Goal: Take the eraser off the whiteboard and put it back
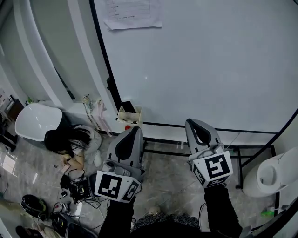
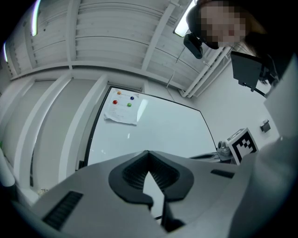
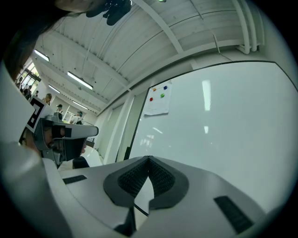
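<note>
Whiteboard [image 1: 195, 60] ahead; left hand-held gripper [image 1: 136, 128] and right hand-held gripper [image 1: 192, 122] both closed, empty, held short of its lower edge, likely to keep clear.

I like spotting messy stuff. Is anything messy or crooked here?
A tangle of cables and gear lies scattered on the floor at lower left, near a person down there. The paper on the whiteboard curls at its lower edge.

Top centre of my head view, a sheet of paper [image 1: 132, 14] hangs. At lower left a dark-haired person [image 1: 70, 139] crouches on the grey floor [image 1: 167, 179], just beside a white rounded chair [image 1: 37, 122], with tangled cables [image 1: 79, 190] and a dark helmet [image 1: 33, 205] below them. A small cream box [image 1: 129, 114] sits mid-frame.
</note>
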Available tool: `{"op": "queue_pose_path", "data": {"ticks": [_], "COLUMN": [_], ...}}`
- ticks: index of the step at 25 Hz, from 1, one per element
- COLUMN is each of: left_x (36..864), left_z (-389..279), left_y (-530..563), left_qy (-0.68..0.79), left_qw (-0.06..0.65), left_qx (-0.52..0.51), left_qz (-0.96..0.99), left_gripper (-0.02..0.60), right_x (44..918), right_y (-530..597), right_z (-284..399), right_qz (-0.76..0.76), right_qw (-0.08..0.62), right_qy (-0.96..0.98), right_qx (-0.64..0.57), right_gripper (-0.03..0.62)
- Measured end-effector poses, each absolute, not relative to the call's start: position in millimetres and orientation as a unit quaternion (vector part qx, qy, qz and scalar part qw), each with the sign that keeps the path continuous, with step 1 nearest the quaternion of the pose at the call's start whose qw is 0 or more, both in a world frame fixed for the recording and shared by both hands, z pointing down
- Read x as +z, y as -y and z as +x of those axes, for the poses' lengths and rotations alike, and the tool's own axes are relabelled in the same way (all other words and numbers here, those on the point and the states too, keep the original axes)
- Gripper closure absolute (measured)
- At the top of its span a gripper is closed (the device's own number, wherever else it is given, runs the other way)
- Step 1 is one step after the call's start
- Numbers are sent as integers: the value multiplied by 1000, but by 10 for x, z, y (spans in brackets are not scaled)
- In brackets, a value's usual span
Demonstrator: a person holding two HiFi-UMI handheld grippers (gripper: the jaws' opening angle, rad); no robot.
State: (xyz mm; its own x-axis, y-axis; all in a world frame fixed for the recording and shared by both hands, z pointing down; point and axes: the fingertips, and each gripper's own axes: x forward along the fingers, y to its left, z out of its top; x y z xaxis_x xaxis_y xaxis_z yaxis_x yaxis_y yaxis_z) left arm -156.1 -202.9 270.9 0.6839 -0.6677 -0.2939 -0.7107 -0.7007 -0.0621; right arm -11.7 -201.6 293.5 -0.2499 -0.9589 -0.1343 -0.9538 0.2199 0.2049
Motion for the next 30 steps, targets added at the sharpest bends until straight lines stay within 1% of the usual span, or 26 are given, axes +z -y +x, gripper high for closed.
{"op": "queue_pose_path", "data": {"ticks": [30], "left_x": [2677], "left_z": [-1681], "left_y": [2228], "left_qy": [-373], "left_qw": [83], "left_qx": [141], "left_qz": [-913], "left_gripper": [583], "right_x": [2827], "right_y": [2040], "right_z": [-143], "right_qz": [632], "right_qw": [25], "right_qy": [763], "right_qx": [-137], "right_gripper": [588]}}
